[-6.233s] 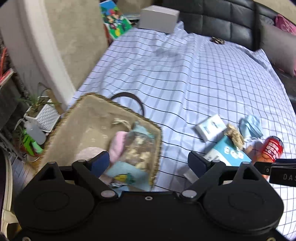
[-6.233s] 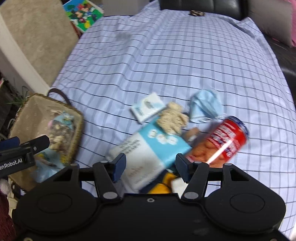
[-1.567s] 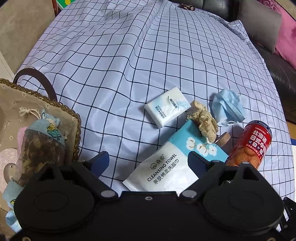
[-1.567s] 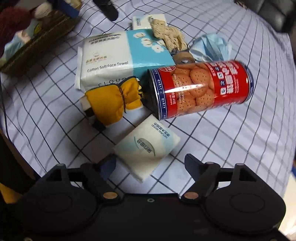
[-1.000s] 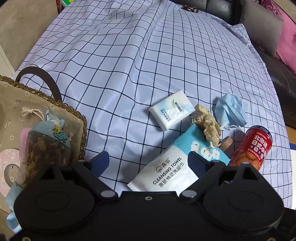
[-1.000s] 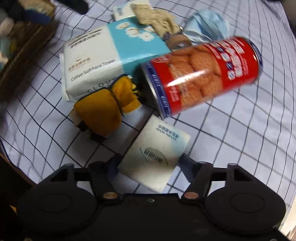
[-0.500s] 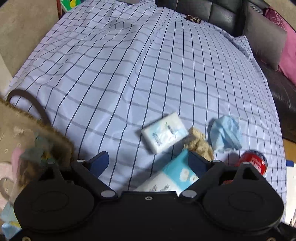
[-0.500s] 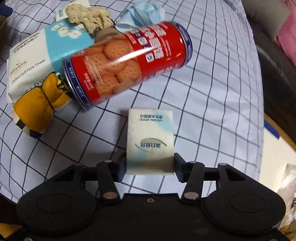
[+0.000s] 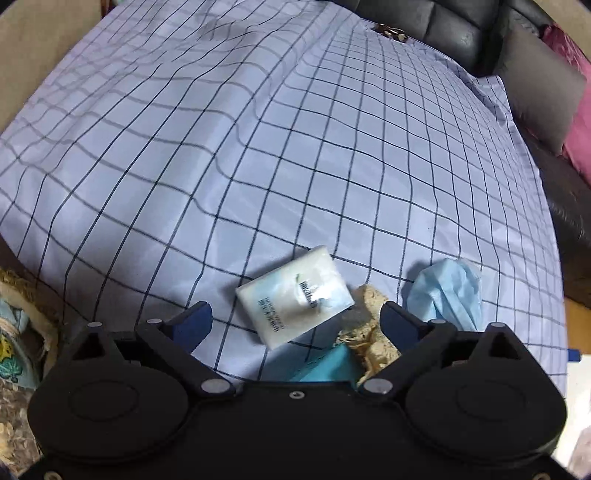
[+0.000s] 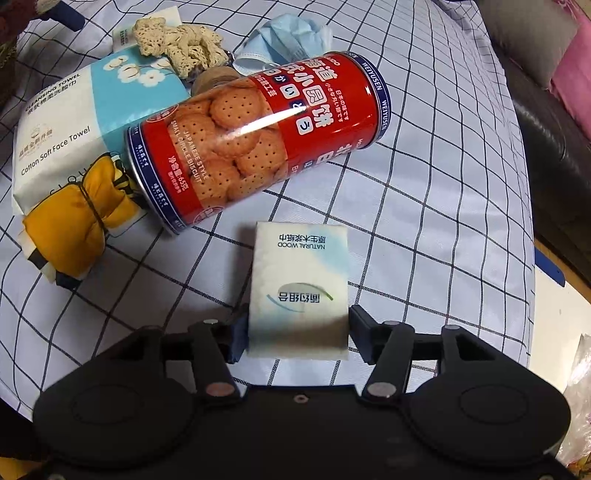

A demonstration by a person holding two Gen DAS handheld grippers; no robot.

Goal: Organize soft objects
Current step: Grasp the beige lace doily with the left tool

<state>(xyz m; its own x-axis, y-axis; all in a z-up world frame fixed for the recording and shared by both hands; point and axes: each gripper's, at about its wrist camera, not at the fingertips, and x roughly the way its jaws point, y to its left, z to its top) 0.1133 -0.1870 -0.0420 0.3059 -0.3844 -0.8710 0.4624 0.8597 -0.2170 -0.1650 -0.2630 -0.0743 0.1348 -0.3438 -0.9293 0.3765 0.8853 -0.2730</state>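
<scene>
A white tissue pack [image 10: 299,291] sits between the fingers of the right hand-held gripper [image 10: 295,328], its near end level with the pads and its printed face up. The left pad looks to be against the pack's edge; on the right a thin gap shows, so the grip looks loose at best, and these jaws have just been opening a little with the pack between them. The pack is over a checked sheet [image 10: 424,206] that covers the bed.

Just beyond the pack a red biscuit tin [image 10: 258,136] lies on its side, slanting from lower left to upper right. A yellow cloth bundle [image 10: 77,214] tied round the middle touches the tin's near end. Behind the bundle and tin lies a blue-and-white face-towel pack [image 10: 77,122], with a cream crochet piece [image 10: 177,42] resting on its far corner. A crumpled blue face mask [image 10: 288,33] lies beyond the tin.

The left hand-held gripper [image 9: 295,325] has its jaws wide apart, and they have just been opening; nothing is pinched. A second tissue pack [image 9: 295,297] lies tilted on the sheet in the gap between its fingers, clear of both pads. The crochet piece and the mask lie to the right of it, and the woven rim of a basket [image 9: 22,291] shows at the left edge. A dark leather headboard [image 9: 443,26] and a grey cushion [image 9: 543,77] lie past the far end of the sheet.
</scene>
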